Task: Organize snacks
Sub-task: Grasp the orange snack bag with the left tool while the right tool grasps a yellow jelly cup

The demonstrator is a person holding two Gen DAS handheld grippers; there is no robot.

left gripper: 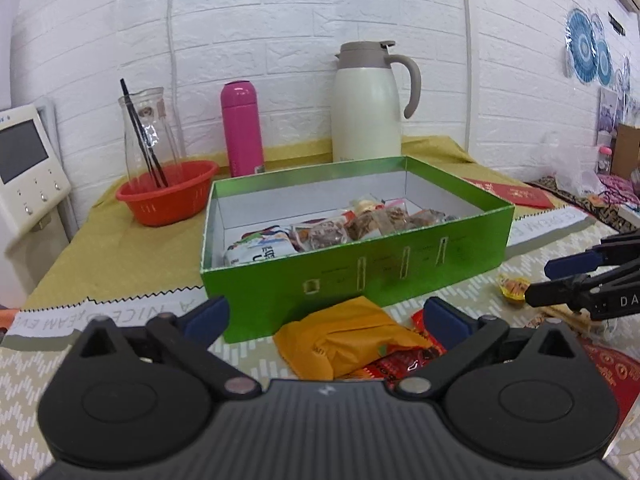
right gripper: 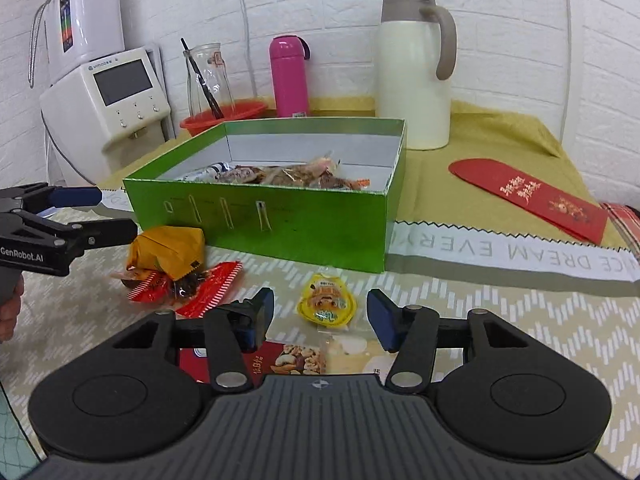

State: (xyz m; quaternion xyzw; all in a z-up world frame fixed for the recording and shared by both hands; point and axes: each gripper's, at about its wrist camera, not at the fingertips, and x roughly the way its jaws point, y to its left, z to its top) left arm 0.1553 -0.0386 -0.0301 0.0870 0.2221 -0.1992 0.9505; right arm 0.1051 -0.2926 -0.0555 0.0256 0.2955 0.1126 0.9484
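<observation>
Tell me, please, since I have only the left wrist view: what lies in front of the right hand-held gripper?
Observer: A small yellow snack packet lies on the tablecloth between the open fingers of the right hand-held gripper; neither finger touches it.
Operator: Is anything lying closer in, under that gripper?
Observer: Yes, a red nut packet lies flat just below the fingers, partly hidden by them.
Operator: Are there any other snacks there outside the green box?
Observer: One pale packet lies beside the nut packet, mostly hidden under the gripper, so I cannot tell what it is.
</observation>
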